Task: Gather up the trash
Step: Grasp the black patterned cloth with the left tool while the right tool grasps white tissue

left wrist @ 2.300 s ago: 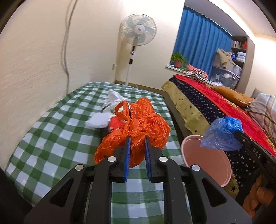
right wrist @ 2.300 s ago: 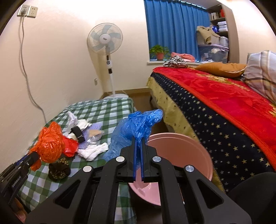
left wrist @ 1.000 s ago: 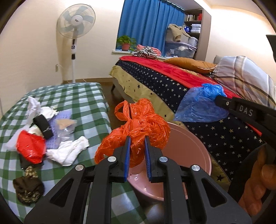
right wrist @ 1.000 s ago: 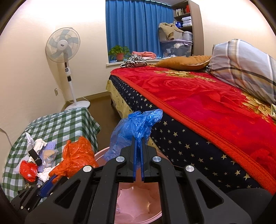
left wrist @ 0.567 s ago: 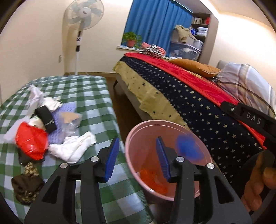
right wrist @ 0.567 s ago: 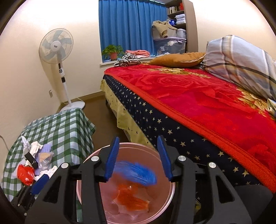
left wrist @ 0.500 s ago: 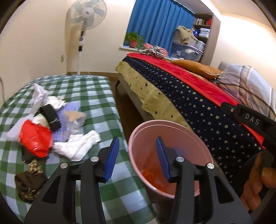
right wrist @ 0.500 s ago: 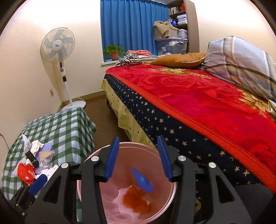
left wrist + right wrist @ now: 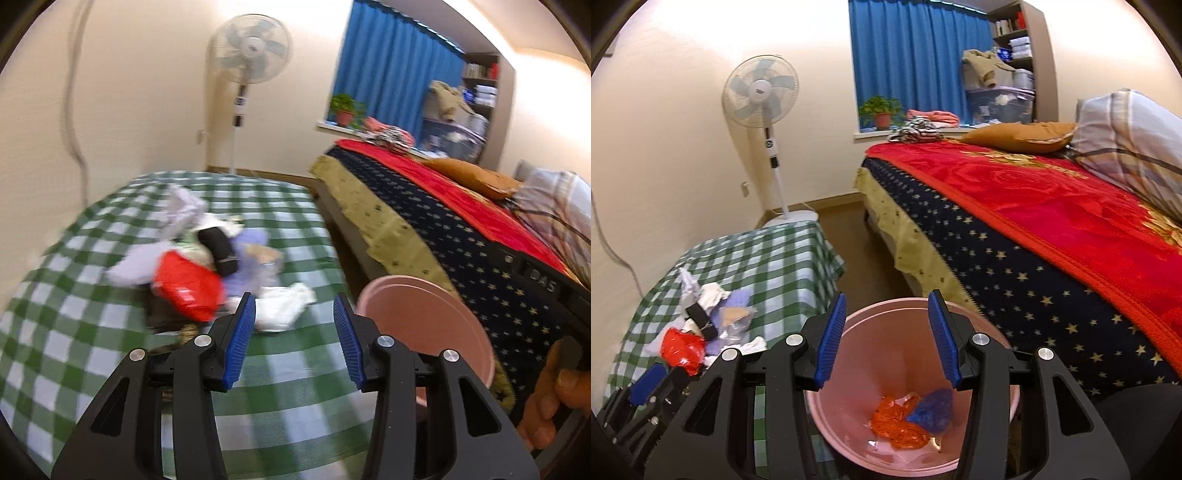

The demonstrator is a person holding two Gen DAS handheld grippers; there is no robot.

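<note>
My pink bin point(image 9: 849, 328) stands on the floor in the narrow gap between the checked worktop point(image 9: 783, 266) and the bed point(image 9: 1015, 236); its rim sits just beside the worktop's hanging cloth on one side and the bed's starred cover on the other, while a strip of brown floor point(image 9: 857, 240) runs open beyond it toward the fan point(image 9: 761, 92). My right tongs point(image 9: 886, 338) hang above the bin's mouth, tilted down into it, jaws spread and holding nothing. At the bottom of the bin lie the orange bag point(image 9: 897, 428) and the blue bag point(image 9: 932, 406), touching each other. My left tongs point(image 9: 293, 336) point over the near part of the worktop point(image 9: 74, 350), also spread wide and empty, with the bin's rim point(image 9: 402, 284) off to their right. This view is motion-blurred, but it shows the remaining pile near the worktop's middle: a red wrapper point(image 9: 184, 284), a white tissue point(image 9: 284, 306) just ahead of the tongs, and a black band point(image 9: 218, 247) on top. Only the right view shows the bin's contents; the left view sees just its rim and inner wall.
</note>
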